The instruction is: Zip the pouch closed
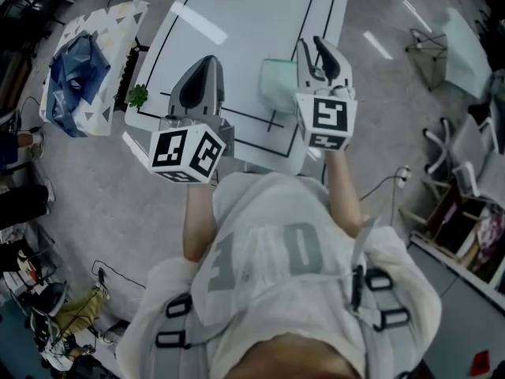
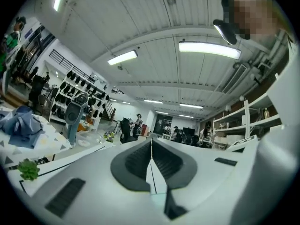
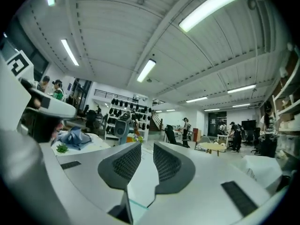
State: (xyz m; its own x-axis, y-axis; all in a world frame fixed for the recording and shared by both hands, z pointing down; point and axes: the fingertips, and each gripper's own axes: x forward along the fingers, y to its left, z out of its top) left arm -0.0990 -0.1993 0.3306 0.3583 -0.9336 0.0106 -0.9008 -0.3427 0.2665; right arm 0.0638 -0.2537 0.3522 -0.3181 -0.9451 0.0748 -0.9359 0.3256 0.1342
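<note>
Smooth white table, black lines, pale pouch on it; I've left gripper pinched shut, right gripper ajar, both empty.

The left tool and right tool have smooth, matt white plastic shells with dark, finely textured pads. Ahead of them the white tabletop looks glossy; the pouch beside the right tool looks like frosted, translucent plastic.

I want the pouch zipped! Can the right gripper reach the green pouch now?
Probably yes. The right gripper stands open and empty just beside the pale green pouch on the white table, with nothing between them; it likely only has to dip down.
</note>
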